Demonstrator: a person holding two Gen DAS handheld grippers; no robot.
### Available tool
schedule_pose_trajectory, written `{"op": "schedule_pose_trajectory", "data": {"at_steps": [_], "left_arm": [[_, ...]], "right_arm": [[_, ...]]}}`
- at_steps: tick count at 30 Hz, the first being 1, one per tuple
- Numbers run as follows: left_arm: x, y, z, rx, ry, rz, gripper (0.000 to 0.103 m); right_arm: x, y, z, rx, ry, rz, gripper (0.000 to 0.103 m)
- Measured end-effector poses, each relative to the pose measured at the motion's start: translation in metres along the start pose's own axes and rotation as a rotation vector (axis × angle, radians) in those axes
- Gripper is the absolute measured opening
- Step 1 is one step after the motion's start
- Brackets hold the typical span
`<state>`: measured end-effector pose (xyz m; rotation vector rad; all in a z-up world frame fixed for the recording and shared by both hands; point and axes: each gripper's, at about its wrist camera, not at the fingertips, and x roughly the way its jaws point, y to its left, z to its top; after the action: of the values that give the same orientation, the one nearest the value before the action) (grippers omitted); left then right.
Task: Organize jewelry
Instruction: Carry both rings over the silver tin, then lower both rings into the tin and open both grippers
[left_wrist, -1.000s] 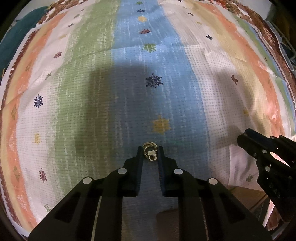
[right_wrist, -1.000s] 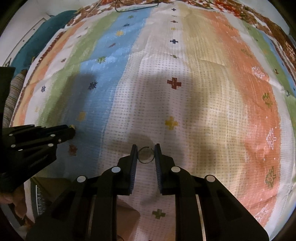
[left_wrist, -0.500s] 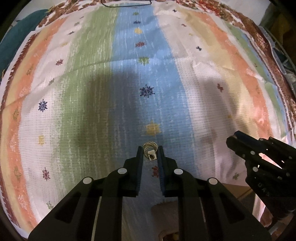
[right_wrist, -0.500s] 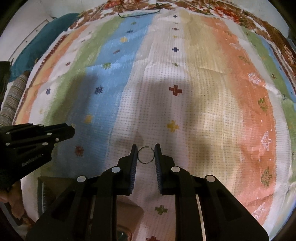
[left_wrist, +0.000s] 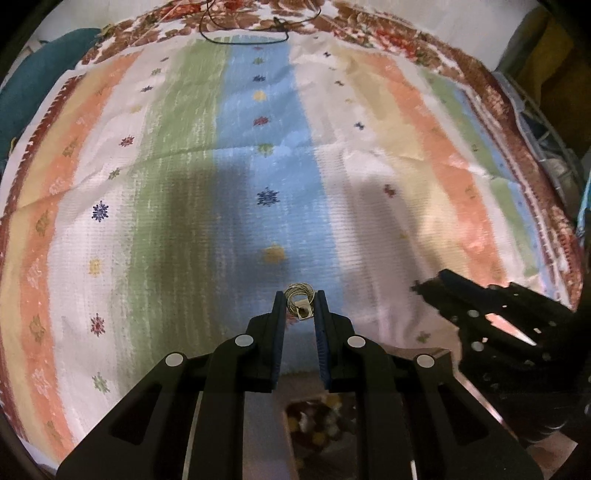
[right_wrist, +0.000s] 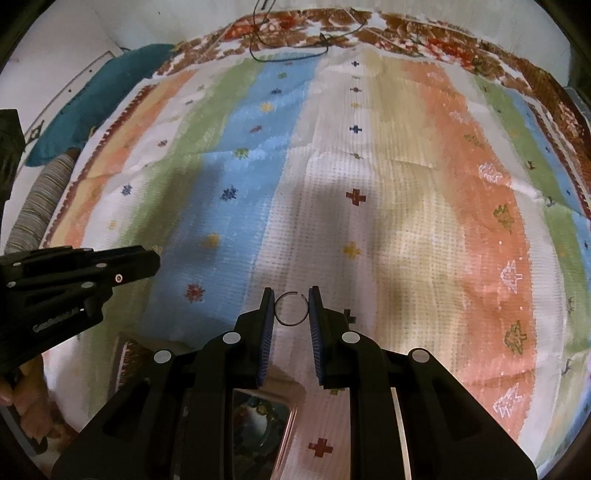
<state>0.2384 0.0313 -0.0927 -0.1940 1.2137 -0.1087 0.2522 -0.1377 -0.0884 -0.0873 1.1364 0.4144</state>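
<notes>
My left gripper (left_wrist: 300, 301) is shut on a gold-coloured coiled ring with a small square tag (left_wrist: 300, 299), held above the striped bedspread (left_wrist: 184, 184). In the right wrist view my right gripper (right_wrist: 291, 299) is shut on a thin dark wire hoop (right_wrist: 291, 309), pinched between the blue pads. Each gripper shows in the other's view: the right gripper (left_wrist: 480, 314) at the right, the left gripper (right_wrist: 92, 273) at the left. Under the grippers lies a tray of jewelry (right_wrist: 258, 410), partly hidden by the fingers; it is also glimpsed as the jewelry tray (left_wrist: 317, 424) in the left view.
A black cord necklace (left_wrist: 243, 33) lies at the far edge of the bedspread. A teal cushion (right_wrist: 99, 103) and a striped grey roll (right_wrist: 37, 214) sit at the left. A hand (right_wrist: 29, 406) holds the left gripper's handle. A wire rack (left_wrist: 546, 147) stands at the right.
Both grippers have risen from the bedspread with their pieces still pinched; more of the cloth and the tray below has come into view.
</notes>
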Motion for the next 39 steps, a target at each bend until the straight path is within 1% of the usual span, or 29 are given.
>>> {"op": "schedule_pose_trajectory", "data": {"at_steps": [8, 10, 13, 22, 29, 32, 35, 39], "left_arm": [[-0.033, -0.021, -0.007, 0.022, -0.067, -0.038, 0.015], [-0.038, -0.024, -0.009, 0.028, -0.072, -0.060, 0.015], [-0.046, -0.030, -0.014, 0.053, -0.088, -0.057, 0.015], [-0.071, -0.039, -0.030, 0.089, -0.139, -0.063, 0.015], [-0.091, -0.044, -0.047, 0.109, -0.174, -0.077, 0.015], [-0.098, -0.044, -0.053, 0.119, -0.196, -0.061, 0.015], [-0.103, -0.043, -0.060, 0.118, -0.202, -0.076, 0.015], [-0.107, -0.044, -0.067, 0.123, -0.204, -0.075, 0.015]], "right_arm": [[-0.034, 0.008, -0.003, -0.024, -0.065, 0.025, 0.019], [-0.041, 0.009, -0.004, -0.024, -0.079, 0.035, 0.019], [-0.052, 0.010, -0.008, -0.026, -0.098, 0.046, 0.019], [-0.062, 0.014, -0.020, -0.036, -0.104, 0.061, 0.019], [-0.077, 0.022, -0.031, -0.055, -0.132, 0.078, 0.019], [-0.082, 0.025, -0.037, -0.068, -0.143, 0.069, 0.019], [-0.087, 0.027, -0.042, -0.072, -0.146, 0.075, 0.019], [-0.091, 0.033, -0.048, -0.086, -0.148, 0.084, 0.019]]}}
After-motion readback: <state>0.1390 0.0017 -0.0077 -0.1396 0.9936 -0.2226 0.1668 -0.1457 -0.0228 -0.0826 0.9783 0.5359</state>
